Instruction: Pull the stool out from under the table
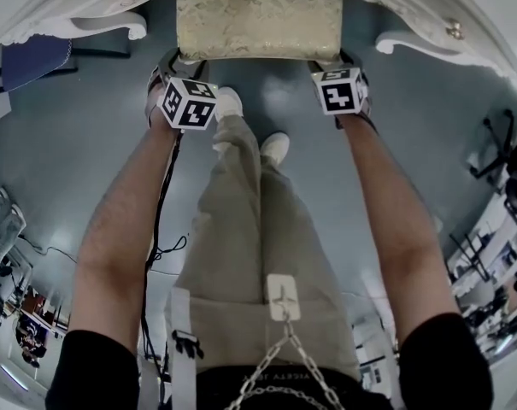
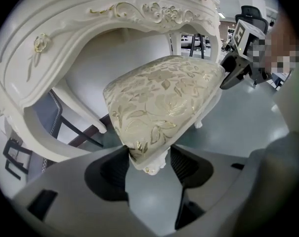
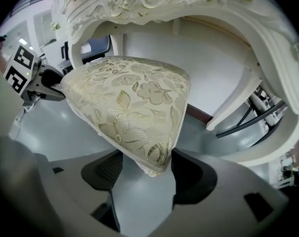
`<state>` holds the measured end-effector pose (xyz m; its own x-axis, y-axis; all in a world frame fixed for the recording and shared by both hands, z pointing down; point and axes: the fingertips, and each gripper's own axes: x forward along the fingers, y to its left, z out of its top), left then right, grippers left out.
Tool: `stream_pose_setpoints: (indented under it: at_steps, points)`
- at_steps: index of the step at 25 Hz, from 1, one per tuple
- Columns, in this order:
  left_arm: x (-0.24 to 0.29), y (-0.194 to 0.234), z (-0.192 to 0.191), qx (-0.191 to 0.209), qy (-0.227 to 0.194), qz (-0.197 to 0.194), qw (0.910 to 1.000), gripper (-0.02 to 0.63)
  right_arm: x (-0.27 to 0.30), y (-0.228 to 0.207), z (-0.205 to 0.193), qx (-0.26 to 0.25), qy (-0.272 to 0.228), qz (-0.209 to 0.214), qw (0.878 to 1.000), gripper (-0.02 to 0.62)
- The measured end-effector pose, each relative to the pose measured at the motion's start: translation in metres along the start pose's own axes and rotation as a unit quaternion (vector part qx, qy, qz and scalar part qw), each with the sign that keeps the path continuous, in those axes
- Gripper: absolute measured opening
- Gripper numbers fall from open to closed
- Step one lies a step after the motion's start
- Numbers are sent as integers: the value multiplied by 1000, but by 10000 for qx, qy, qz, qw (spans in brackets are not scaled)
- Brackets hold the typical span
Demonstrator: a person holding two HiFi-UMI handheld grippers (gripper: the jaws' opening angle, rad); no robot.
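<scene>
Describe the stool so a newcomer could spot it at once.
Find the white carved table with gilt scrollwork at the top of the head view. In its knee opening sits the stool, a near corner in each of the left gripper and right gripper. It alone has a cream cushion with gold flowers.

Between the dark grey jaws of the left gripper (image 2: pixel 148 168) and the right gripper (image 3: pixel 148 172), the stool (image 2: pixel 164 95) shows a cream cushion woven with gold leaves and flowers over a white frame. Beyond both grippers the table (image 2: pixel 134 11) is white with gilt scrolls and rosettes, and below them the floor (image 2: pixel 248 127) is glossy blue-grey. The left cube (image 1: pixel 188 102) and right cube (image 1: pixel 341 90) are white with black square markers.
</scene>
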<state>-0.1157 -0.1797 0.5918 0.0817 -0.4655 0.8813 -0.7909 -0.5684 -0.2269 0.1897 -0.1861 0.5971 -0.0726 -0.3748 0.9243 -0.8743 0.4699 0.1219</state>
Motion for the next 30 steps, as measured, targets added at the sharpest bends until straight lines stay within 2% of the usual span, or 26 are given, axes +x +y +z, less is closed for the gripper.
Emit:
stream_pose_setpoints:
  at_steps: [6,17,18,20,22,23,25,26,28,30]
  points:
    - [-13,-20,-27,-13,75,-59,10000,258,-9,18,-33,14,152,3,9999,299]
    - [-38,-47,-69,85,361,-227,9991,258,-30,47,-79,-2,466,369,9982,299]
    - [-40,-45,-70,48,373,-252,9990,256,-33,46,-78,55,468,430,9980,299]
    - [-50,-38,-68,-288,311,-234,9988,256,-48,40,-72,328,314,433,9980,299]
    - [-70,-29,-62,-770,107,-106,9969,252,-71,35,-63,590,-18,309,9978,297]
    - [-85,-25,-54,-976,-77,-12,9952,233,-86,31,-55,673,-280,207,9971,268]
    - [-122,-15,-29,-1383,-596,152,9885,108,-122,22,-35,702,-982,-30,9927,8]
    - [-144,-9,-12,-1615,-894,200,9826,63,-141,20,-23,674,-1345,-78,9886,5]
    - [-188,2,21,-2032,-1474,260,9676,25,-177,18,-2,666,-1941,-64,9787,3]
    - [-232,4,52,-2104,-2018,327,9560,5,-212,17,17,713,-2405,-55,9680,2]
